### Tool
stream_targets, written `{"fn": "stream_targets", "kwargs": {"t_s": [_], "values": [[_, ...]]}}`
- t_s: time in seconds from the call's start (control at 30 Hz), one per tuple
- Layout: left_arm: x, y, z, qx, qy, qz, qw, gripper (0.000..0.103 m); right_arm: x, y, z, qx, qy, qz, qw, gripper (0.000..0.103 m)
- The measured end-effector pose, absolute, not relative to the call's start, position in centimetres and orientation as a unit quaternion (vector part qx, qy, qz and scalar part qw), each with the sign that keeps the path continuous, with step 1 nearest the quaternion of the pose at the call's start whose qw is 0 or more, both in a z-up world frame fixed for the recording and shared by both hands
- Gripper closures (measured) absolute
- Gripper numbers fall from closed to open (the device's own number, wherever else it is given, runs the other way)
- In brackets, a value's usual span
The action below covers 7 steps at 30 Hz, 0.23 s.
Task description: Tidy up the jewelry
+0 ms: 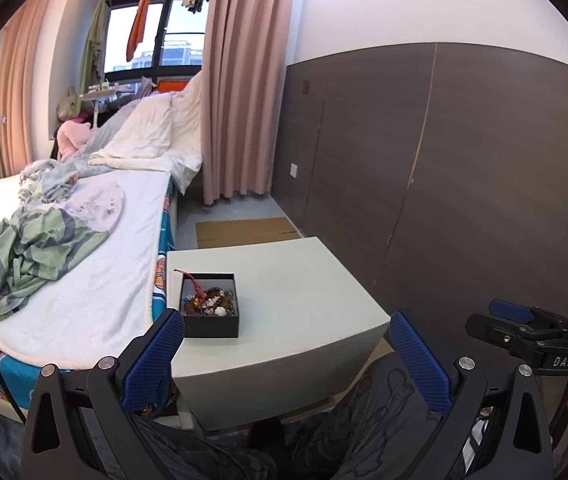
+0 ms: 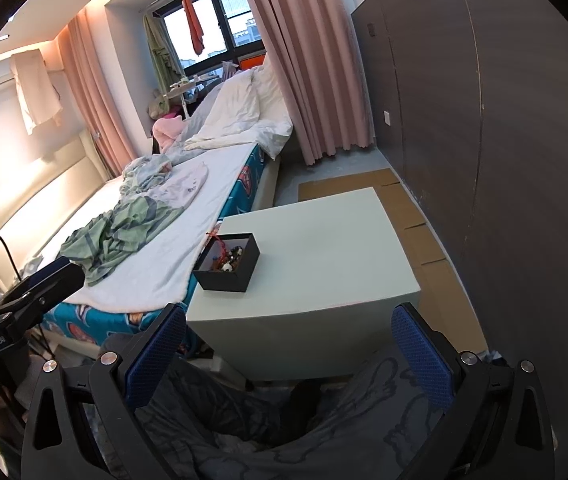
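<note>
A small black open box sits near the left edge of a pale green table. It holds a tangle of beaded jewelry, and a red cord hangs over its rim. The box also shows in the right wrist view on the table. My left gripper is open and empty, held back from the table's near edge. My right gripper is open and empty, also short of the table. The right gripper shows in the left wrist view at the far right.
A bed with crumpled clothes and white bedding runs along the table's left side. A dark wood wall panel stands to the right. Flattened cardboard lies on the floor beyond the table. A pink curtain hangs behind.
</note>
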State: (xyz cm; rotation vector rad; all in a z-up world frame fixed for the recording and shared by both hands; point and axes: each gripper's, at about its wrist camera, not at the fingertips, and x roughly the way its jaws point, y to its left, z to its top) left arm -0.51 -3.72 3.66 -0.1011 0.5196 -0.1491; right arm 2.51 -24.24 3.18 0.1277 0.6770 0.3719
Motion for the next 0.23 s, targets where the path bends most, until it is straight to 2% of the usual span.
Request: {"fn": "stream_targets", "kwargs": {"t_s": [0.23], "values": [[0.3,-2.9,3.1,-0.048,0.259,-0.061,0.963,0.0,3.7,-23.8,2.2,0.056,0.335,0.184,0.922,0.0]]}}
